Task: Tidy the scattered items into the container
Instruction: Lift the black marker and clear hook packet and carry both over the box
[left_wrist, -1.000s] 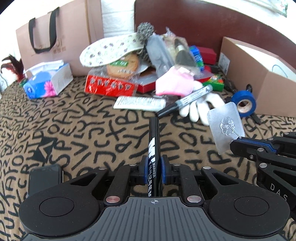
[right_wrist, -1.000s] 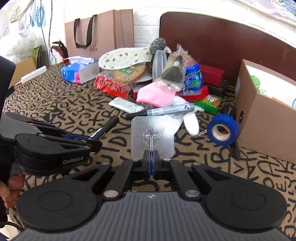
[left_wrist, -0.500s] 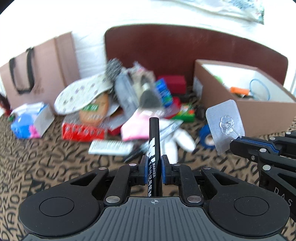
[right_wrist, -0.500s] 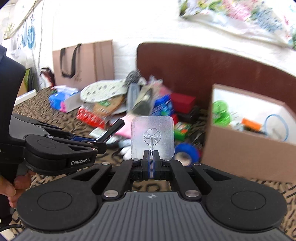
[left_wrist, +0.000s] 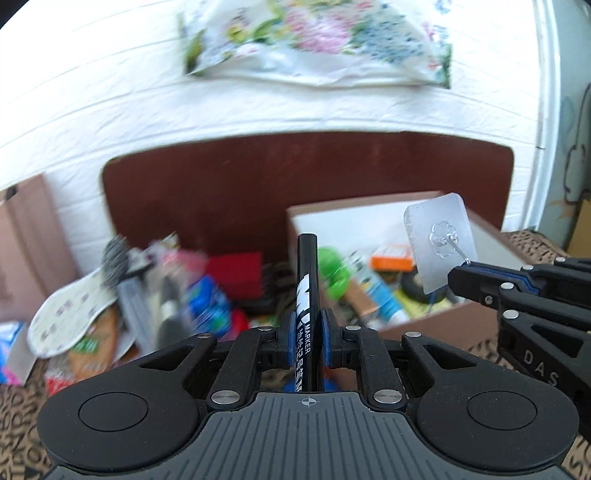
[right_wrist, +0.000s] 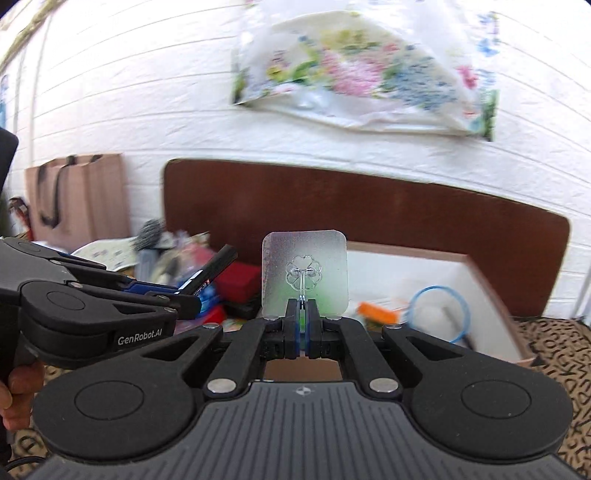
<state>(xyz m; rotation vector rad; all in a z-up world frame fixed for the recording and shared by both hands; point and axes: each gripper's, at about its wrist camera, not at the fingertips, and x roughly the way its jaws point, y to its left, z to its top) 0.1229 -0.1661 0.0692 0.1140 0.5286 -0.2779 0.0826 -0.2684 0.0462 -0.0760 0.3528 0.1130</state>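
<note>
Your left hand-held gripper (left_wrist: 308, 334) pinches a black marker (left_wrist: 307, 280) upright; your right hand-held gripper (right_wrist: 302, 319) clamps the wire hook of a clear adhesive plate (right_wrist: 304, 275). Beyond both sits the open cardboard box (right_wrist: 491, 291), clutter pile (left_wrist: 162, 295) to its left.

The bed (right_wrist: 554, 354) carries a brown cover printed with black letters. An open cardboard box (left_wrist: 436, 325) stands on it, against the dark red headboard (right_wrist: 369, 210). Beside the box lies a blurred heap of items: a patterned insole (left_wrist: 70, 317), a red box (left_wrist: 236, 273), and a blue packet (left_wrist: 207, 302). A brown paper bag (right_wrist: 77, 199) stands at the far left.
</note>
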